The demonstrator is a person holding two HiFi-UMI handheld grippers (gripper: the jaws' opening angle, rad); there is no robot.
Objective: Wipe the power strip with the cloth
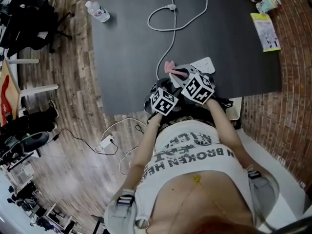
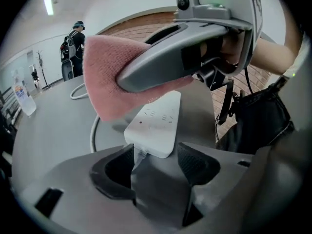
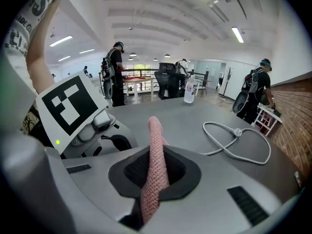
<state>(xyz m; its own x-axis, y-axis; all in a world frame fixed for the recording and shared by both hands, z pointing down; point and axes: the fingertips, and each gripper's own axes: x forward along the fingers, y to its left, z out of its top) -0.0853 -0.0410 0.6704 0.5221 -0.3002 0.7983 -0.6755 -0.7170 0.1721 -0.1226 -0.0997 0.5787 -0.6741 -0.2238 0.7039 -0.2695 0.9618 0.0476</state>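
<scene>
On the dark table (image 1: 126, 48), near your edge, your left gripper (image 2: 156, 161) gapes wide about the power strip's (image 2: 155, 126) end; your right gripper (image 3: 155, 172) pinches the pink cloth (image 3: 156, 145) over it.

This is a large open-plan office or lab-style workroom. A white vaulted ceiling (image 3: 161, 13) carries long strip lights (image 3: 239, 34), and 1 side wall (image 3: 292, 106) is bare red brick. The floor (image 1: 73, 67) is wood-look planking, with a white cable and adapter (image 1: 106, 143) trailing across it. A wide dark table (image 1: 131, 57) stands in the open, with a water bottle (image 1: 97, 11) at its corner and a black office chair (image 1: 29, 23) beside it. Farther back are more desks and another swivel chair (image 3: 168, 82). 1 person with a backpack (image 3: 114, 72) stands there, and another person (image 3: 258, 94) stands near the brick wall.
</scene>
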